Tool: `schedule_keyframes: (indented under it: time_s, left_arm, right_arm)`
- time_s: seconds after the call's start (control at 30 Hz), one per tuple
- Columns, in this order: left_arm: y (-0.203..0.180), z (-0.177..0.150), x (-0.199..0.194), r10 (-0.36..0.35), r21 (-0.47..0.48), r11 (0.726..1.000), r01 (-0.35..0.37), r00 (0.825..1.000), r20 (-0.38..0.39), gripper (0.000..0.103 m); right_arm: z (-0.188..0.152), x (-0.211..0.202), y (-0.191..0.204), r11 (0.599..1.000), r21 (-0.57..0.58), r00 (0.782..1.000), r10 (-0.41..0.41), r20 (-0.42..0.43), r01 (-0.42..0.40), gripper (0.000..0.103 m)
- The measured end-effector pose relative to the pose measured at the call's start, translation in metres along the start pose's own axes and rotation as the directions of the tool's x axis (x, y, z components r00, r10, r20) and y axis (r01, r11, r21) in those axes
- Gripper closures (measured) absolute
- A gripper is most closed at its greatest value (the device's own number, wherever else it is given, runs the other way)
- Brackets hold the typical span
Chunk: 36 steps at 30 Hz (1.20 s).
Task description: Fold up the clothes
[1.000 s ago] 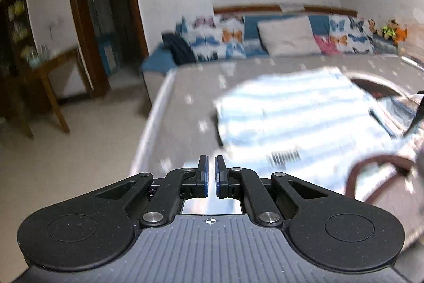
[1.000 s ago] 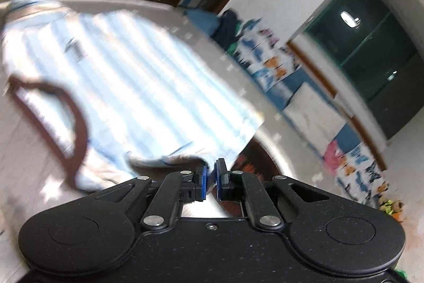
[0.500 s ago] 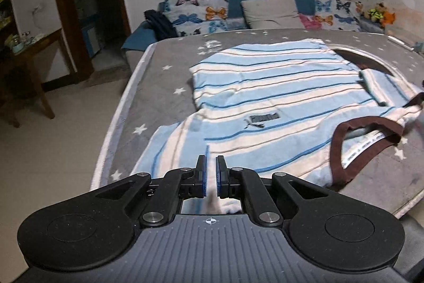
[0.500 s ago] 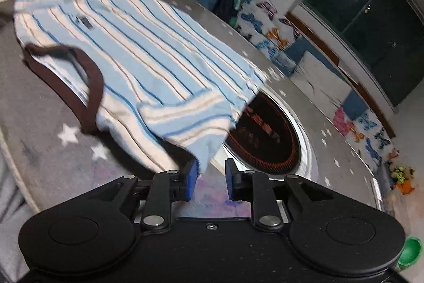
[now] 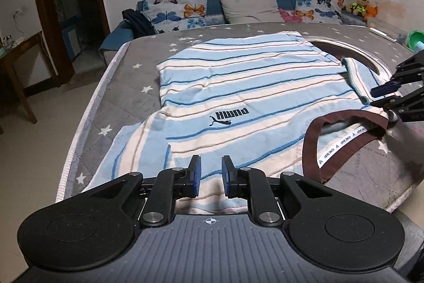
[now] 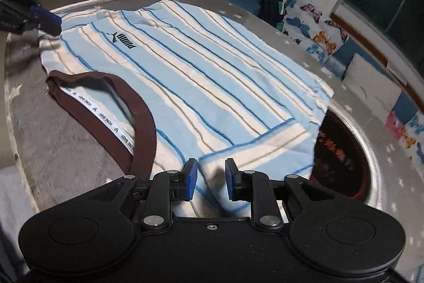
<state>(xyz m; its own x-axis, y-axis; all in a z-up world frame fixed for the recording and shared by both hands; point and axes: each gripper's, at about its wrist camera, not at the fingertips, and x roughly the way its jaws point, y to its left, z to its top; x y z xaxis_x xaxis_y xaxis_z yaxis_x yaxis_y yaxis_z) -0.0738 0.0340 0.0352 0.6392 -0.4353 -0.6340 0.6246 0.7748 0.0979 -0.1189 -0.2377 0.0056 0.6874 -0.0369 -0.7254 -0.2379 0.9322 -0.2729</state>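
"PUMA" is being shown on the striped T-shirt's chest; "HONE BABY" is being repeated along its collar tape.

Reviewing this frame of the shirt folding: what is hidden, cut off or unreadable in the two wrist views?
- Striped shirt: near hem in the left wrist view, hidden behind the left tongs.
- Its right sleeve: near end in the right wrist view, hidden behind the right tongs.
- Neck tape: print too small to read surely.
- Dark round patch on the grey starred cover: partly under the shirt, blurred.
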Motion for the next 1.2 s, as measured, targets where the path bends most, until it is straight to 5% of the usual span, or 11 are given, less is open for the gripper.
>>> schedule_keyframes:
  time_s: [0.13,0.4,0.63,0.87,1.0,1.2]
  left_arm:
    - [-0.001,-0.001,0.003,0.006,0.011,1.0,-0.006,1.0,-0.002,0.078]
    - [0.002,0.002,0.008,0.002,0.001,1.0,-0.002,1.0,-0.004,0.072]
    - [0.0,0.006,0.008,-0.002,0.011,1.0,0.002,1.0,0.01,0.069]
    - [-0.003,0.004,0.009,-0.019,0.028,0.999,0.019,1.0,-0.01,0.068]
    - [-0.01,0.003,0.006,-0.043,0.055,0.998,0.043,0.999,-0.006,0.067]
    - [-0.03,0.0,0.01,-0.106,0.111,0.988,0.108,0.994,-0.024,0.066]
  right_arm:
    - [-0.003,-0.002,0.0,1.0,0.008,1.0,-0.022,0.02,0.021,0.098]
    - [-0.02,-0.038,-0.026,0.978,0.046,0.976,-0.208,0.066,0.205,0.099]
    - [-0.058,-0.05,-0.068,0.915,0.147,0.927,-0.374,-0.043,0.376,0.099]
    - [-0.087,-0.042,-0.088,0.862,0.224,0.89,-0.432,-0.147,0.455,0.095]
    - [-0.074,-0.05,-0.072,0.888,0.171,0.904,-0.421,-0.072,0.427,0.093]
    - [-0.038,-0.047,-0.03,0.977,0.094,0.98,-0.195,0.037,0.191,0.08]
